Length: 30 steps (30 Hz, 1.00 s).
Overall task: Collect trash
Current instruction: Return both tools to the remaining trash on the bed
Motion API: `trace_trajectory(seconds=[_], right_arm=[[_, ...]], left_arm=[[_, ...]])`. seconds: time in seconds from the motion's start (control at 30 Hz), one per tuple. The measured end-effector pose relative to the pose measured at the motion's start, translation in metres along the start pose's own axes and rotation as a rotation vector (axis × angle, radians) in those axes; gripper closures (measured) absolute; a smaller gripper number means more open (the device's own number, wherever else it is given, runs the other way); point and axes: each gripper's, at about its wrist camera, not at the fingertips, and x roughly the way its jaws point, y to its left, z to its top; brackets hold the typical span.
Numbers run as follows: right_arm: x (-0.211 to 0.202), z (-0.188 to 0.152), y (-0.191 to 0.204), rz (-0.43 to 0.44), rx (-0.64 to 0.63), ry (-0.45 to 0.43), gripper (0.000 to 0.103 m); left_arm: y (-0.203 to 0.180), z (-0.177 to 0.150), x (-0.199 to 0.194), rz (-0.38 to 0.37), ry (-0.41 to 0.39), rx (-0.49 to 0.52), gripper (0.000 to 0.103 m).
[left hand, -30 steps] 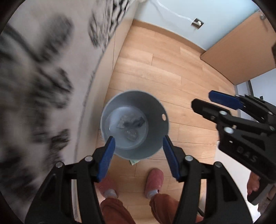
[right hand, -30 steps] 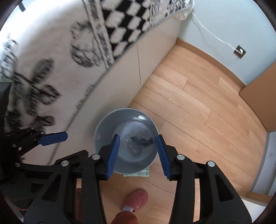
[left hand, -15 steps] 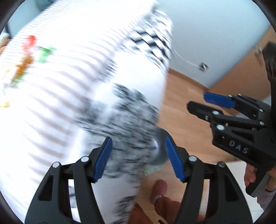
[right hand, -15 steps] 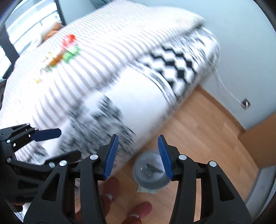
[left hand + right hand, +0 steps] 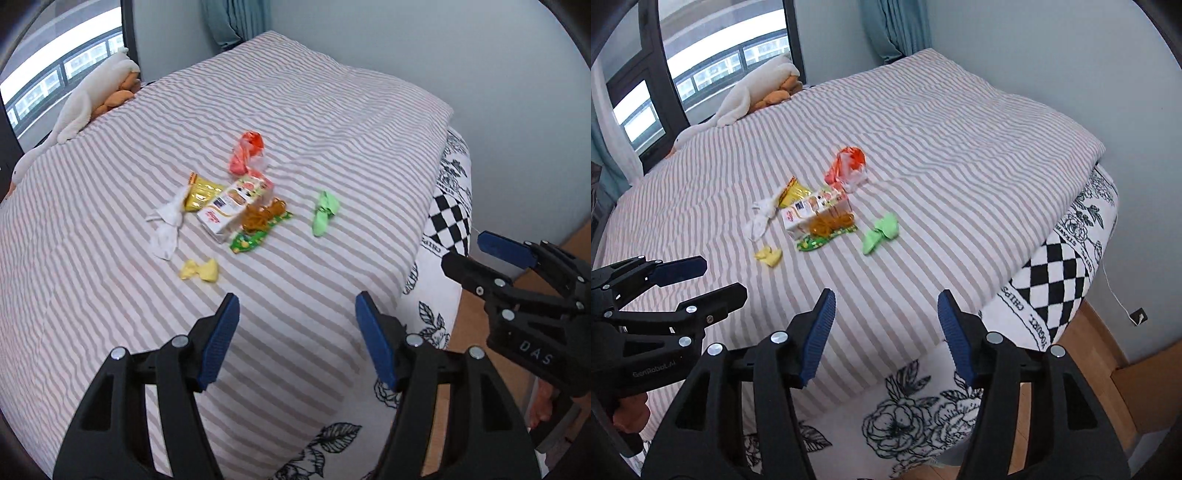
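**Inspector A:** Both tools hang above the near edge of the bed (image 5: 332, 122). The left gripper (image 5: 295, 339) has its jaws spread wide and holds nothing. The right gripper (image 5: 884, 332) is the same: wide apart, empty.

**Inspector B:** Where is the trash?

**A:** In a loose cluster near the middle of the striped cover, well ahead of both sets of fingers and apart from them. A juice carton (image 5: 231, 210) lies at the centre, with a yellow wrapper (image 5: 201, 190) and a white tissue (image 5: 166, 229) on its left and a red bag (image 5: 245, 151) beyond it, toward the far edge.

**B:** Which pieces are nearest?

**A:** Two lie apart from the pile, on its near side. A yellow scrap (image 5: 201, 270) sits ahead and left of the left gripper. A green scrap (image 5: 881, 232) sits almost straight ahead of the right gripper, its long axis running diagonally, near-left to far-right.

**B:** Judgement?

**A:** The green scrap suits the right tool, the yellow one the left. Each calls for a forward reach with the jaws set across the narrow waist.
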Motion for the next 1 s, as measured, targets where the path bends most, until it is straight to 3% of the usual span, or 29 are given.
trace_trajectory(seconds=[0.13, 0.43, 1.0], right_arm=[[0.003, 0.025, 0.019, -0.006, -0.003, -0.013, 0.046], [0.032, 0.053, 0.041, -0.04, 0.004, -0.008, 0.045], [0.143, 0.049, 0.036, -0.119, 0.047, 0.085, 0.045]], left_arm=[[0.027, 0.013, -0.016, 0.011, -0.031, -0.018, 0.037], [0.071, 0.031, -0.006, 0.02, -0.03, -0.04, 0.037], [0.128, 0.019, 0.089, 0.038, 0.073, -0.063, 0.037]])
